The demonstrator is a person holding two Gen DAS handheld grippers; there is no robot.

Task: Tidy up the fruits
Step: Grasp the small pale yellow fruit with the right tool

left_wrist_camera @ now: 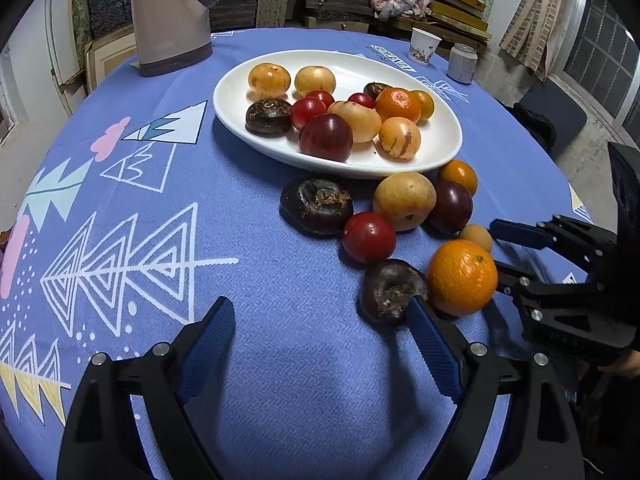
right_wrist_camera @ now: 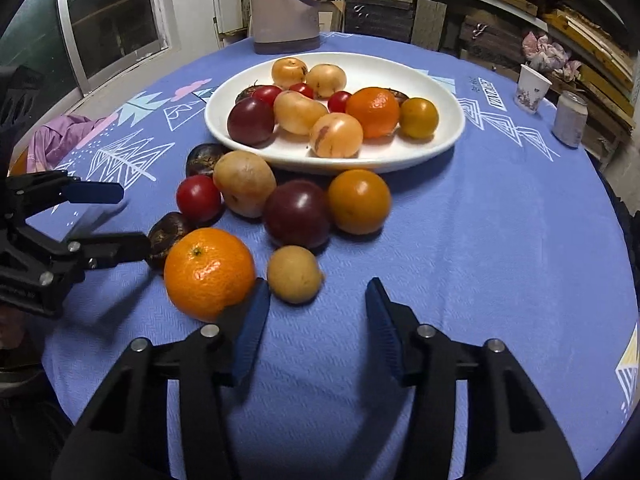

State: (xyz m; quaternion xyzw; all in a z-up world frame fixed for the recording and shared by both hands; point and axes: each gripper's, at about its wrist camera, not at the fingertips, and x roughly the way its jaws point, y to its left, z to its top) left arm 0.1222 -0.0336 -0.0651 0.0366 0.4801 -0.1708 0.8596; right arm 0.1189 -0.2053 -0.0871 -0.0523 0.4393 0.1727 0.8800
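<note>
- Meanwhile, on a blue patterned tablecloth [right_wrist_camera: 500, 220], a white oval plate [right_wrist_camera: 440, 92] holds a heap of mixed fruit, while more lies loose on the cloth just in front of it.
- Left gripper [left_wrist_camera: 320, 312]: jaws wide apart, nothing between them; its right finger touches a dark water chestnut [left_wrist_camera: 390, 288].
- Right gripper [right_wrist_camera: 316, 292]: jaws apart, gripping nothing, with a small tan fruit [right_wrist_camera: 294, 274] just ahead and a mandarin [right_wrist_camera: 208, 272] against its left finger.

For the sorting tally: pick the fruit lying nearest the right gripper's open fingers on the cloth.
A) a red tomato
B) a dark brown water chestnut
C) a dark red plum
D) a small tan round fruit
D: the small tan fruit lies just ahead of the right gripper, beside the big orange.
</note>
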